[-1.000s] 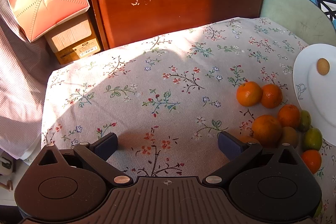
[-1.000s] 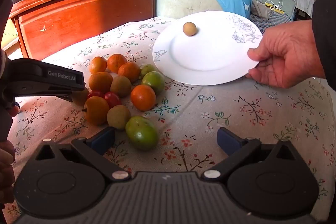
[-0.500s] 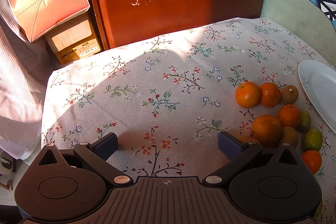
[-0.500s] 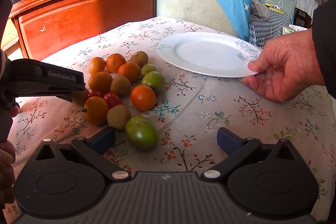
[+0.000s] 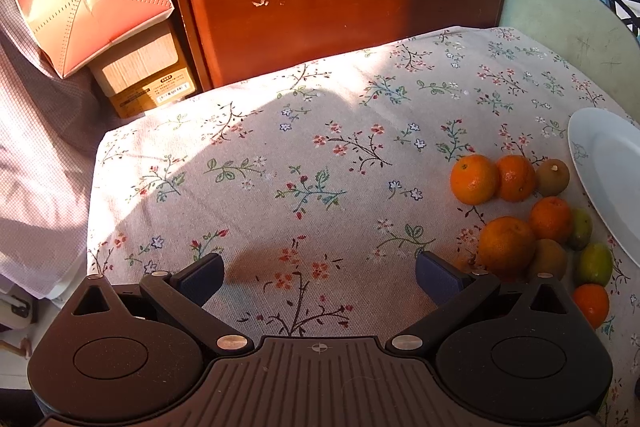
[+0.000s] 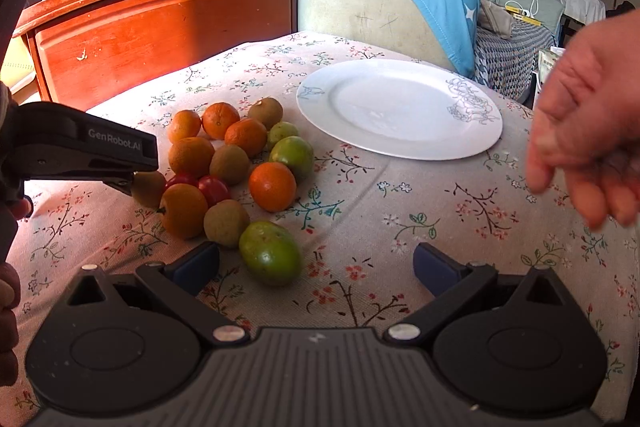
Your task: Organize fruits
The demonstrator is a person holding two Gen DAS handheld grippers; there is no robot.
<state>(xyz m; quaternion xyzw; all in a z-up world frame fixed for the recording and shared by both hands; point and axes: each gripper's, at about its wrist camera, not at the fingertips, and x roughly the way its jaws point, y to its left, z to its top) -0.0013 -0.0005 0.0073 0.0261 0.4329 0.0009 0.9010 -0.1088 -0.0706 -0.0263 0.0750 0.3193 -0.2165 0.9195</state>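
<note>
Right wrist view: both tongs (image 6: 316,265) (image 5: 320,273) gape wide over floral cloth (image 6: 420,203), round fruits (image 6: 240,163) beside a glossy white plate (image 6: 400,107).

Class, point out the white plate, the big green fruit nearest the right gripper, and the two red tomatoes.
white plate (image 6: 400,143): right wrist view, near rim.
big green fruit (image 6: 270,253): right wrist view, its middle.
red tomatoes (image 6: 214,189): right wrist view, right-hand one's top.

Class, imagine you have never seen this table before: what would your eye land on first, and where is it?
First the fruit pile on the floral cloth: oranges, brown kiwis, green fruits and two red tomatoes, left of centre. Next the bare white plate just right of the pile. A bare hand hovers at the far right, and both grippers, left and right, stand open and hold nothing.
</note>
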